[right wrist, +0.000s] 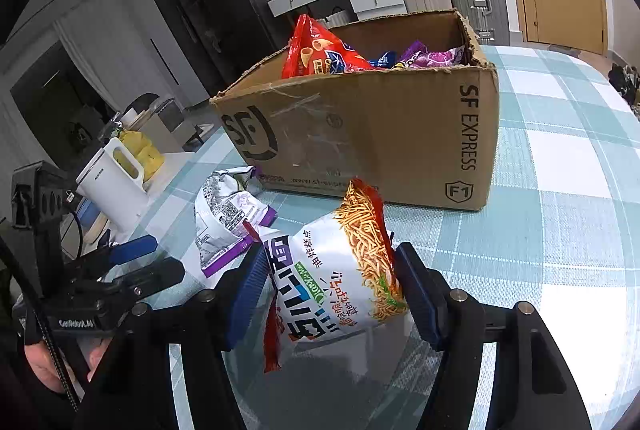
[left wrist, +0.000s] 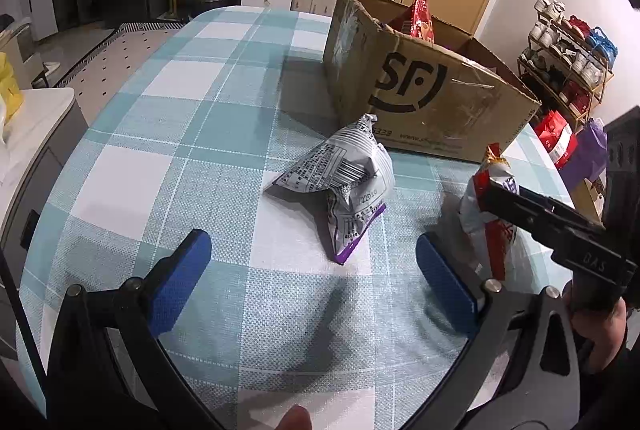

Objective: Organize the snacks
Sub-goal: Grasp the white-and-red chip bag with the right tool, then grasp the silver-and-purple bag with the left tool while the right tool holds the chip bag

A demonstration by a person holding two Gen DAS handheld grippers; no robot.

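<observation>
Both wrist views look steeply down along their fingers, close over the checked table (left wrist: pixel 168 165), sharing the cardboard box (right wrist: pixel 380 133).

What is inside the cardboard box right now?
The cardboard box holds a red snack bag standing tall, plus blue and purple packets near the rim. Its walls hide whatever lies lower.

You've got bright, even indoor light from overhead. Soft shadows fall on the tablecloth (left wrist: pixel 224 149) beside the cardboard box (left wrist: pixel 420 97). Both views stay sharp at centre, bend hard toward the rims, and black out in the corners.
</observation>
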